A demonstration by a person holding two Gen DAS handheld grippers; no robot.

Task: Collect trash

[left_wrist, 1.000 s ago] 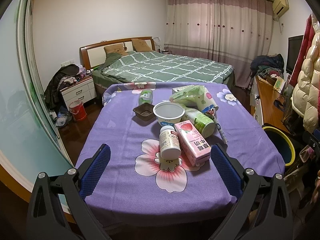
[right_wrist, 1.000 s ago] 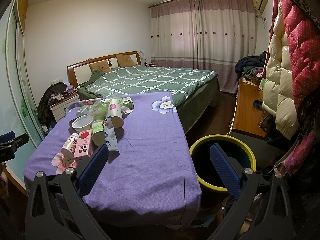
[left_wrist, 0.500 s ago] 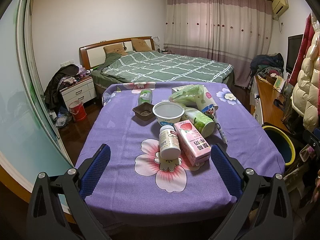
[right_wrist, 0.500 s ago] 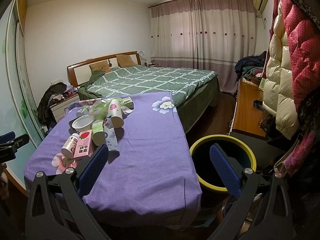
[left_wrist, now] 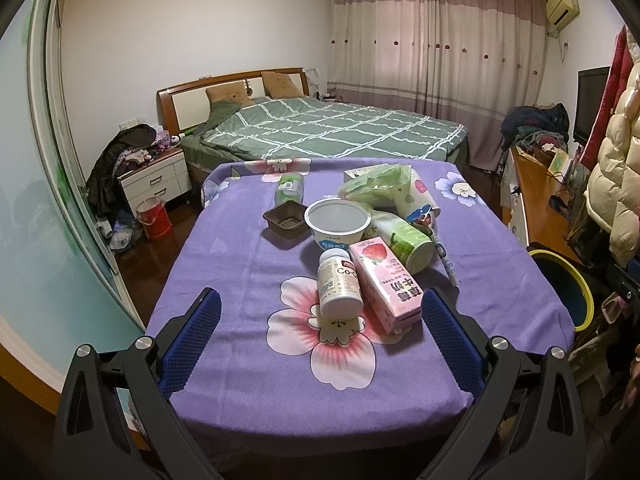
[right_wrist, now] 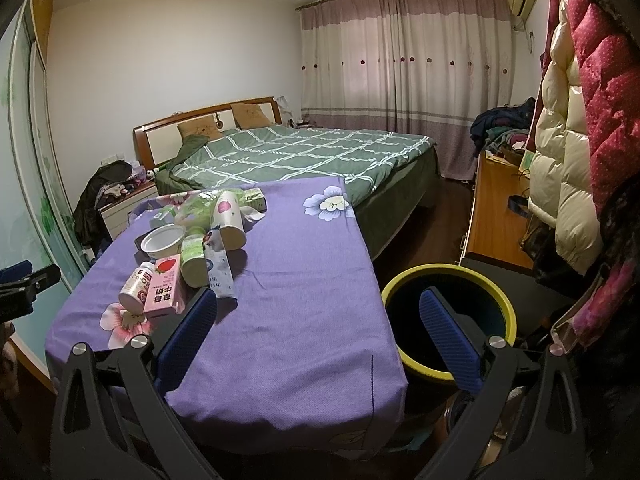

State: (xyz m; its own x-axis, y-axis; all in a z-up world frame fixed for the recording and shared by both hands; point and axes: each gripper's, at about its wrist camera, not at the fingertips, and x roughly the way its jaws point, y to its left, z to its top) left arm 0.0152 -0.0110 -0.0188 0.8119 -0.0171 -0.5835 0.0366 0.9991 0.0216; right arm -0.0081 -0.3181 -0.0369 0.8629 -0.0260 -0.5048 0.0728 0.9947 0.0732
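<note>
Trash lies in a heap on the purple flowered tablecloth (left_wrist: pixel 240 264): a white pill bottle (left_wrist: pixel 338 284), a pink strawberry milk carton (left_wrist: pixel 386 282), a white yogurt tub (left_wrist: pixel 338 224), a brown plastic tray (left_wrist: pixel 286 220), a green can (left_wrist: pixel 404 240), a paper cup (left_wrist: pixel 416 198), a green bag (left_wrist: pixel 376 184) and a tube (left_wrist: pixel 444 258). My left gripper (left_wrist: pixel 320 312) is open and empty, just short of the bottle and carton. My right gripper (right_wrist: pixel 318 316) is open and empty, over the table's right edge beside the yellow-rimmed bin (right_wrist: pixel 448 280). The heap also shows in the right wrist view (right_wrist: pixel 192 248).
A green-quilted bed (left_wrist: pixel 332 132) stands behind the table. A white nightstand (left_wrist: pixel 154 180) and red bucket (left_wrist: pixel 154 220) are at the left. A wooden desk (right_wrist: pixel 496 216) and hanging coats (right_wrist: pixel 568 160) are at the right. The bin (left_wrist: pixel 564 284) sits right of the table.
</note>
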